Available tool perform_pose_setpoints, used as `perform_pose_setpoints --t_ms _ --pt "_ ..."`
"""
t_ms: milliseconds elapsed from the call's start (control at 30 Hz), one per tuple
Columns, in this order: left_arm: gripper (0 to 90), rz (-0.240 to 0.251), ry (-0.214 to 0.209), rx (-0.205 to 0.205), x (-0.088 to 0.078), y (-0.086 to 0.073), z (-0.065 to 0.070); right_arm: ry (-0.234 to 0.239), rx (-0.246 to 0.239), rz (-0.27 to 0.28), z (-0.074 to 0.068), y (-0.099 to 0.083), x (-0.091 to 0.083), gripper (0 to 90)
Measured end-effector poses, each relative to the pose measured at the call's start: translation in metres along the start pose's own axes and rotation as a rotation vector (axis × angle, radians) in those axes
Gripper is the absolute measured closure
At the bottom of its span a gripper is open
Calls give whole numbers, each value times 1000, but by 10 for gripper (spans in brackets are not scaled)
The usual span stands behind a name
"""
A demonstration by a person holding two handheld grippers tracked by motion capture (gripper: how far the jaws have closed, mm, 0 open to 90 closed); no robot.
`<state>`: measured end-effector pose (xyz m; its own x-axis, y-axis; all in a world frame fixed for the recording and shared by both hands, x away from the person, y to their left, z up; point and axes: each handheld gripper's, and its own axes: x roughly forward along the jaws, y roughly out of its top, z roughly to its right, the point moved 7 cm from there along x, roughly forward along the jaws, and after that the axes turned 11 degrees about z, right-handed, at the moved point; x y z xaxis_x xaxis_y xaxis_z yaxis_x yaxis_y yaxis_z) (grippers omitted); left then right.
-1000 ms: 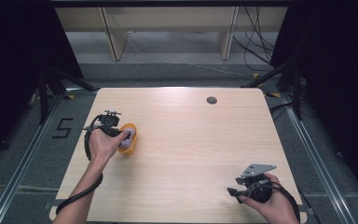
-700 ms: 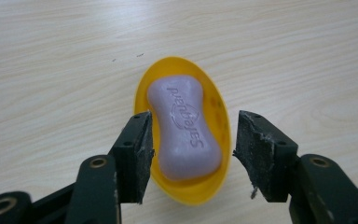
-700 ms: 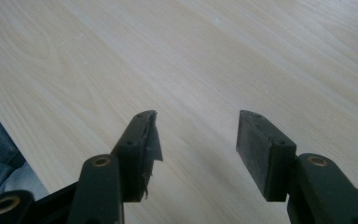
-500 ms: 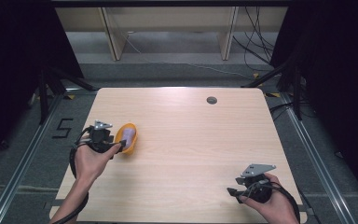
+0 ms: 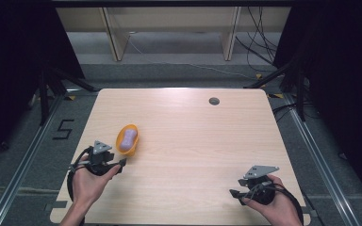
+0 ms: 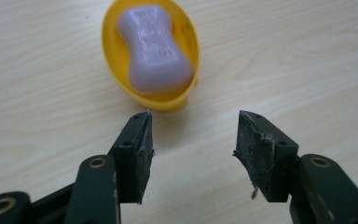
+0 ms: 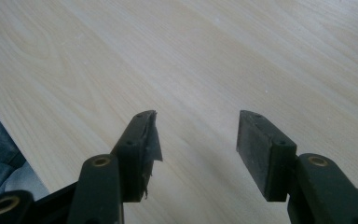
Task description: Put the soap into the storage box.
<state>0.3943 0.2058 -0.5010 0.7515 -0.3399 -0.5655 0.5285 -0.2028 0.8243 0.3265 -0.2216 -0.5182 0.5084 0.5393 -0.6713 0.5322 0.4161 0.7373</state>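
Right gripper low at table's near right edge, jaws apart, nothing between. Left gripper gaping, empty, just short of yellow dish. Purple soap bar lies in dish, left side.

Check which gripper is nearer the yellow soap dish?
Left. The left gripper sits just short of the yellow soap dish, jaws open and apart from it. The right gripper is far across the table, near the person's edge.
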Motion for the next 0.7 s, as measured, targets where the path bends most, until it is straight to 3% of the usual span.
perform_pose_setpoints --t_ms 333,400,433,500,533,700 --pt "472 -1 -21 8 -8 -41 4 1 1 0 0 0 0 475" --pt "473 34 -24 -29 -7 -46 6 1 1 1 0 0 0 475" --pt "475 6 -29 6 -10 -52 4 1 0 1 0 0 0 475" --pt "481 7 -29 -11 -11 -59 5 0 3 1 0 0 0 475" --pt "488 9 -30 -25 -12 -61 5 -5 0 24 0 1 2 475" --pt "492 14 -34 -28 -15 -61 5 3 -8 30 -1 2 2 474"
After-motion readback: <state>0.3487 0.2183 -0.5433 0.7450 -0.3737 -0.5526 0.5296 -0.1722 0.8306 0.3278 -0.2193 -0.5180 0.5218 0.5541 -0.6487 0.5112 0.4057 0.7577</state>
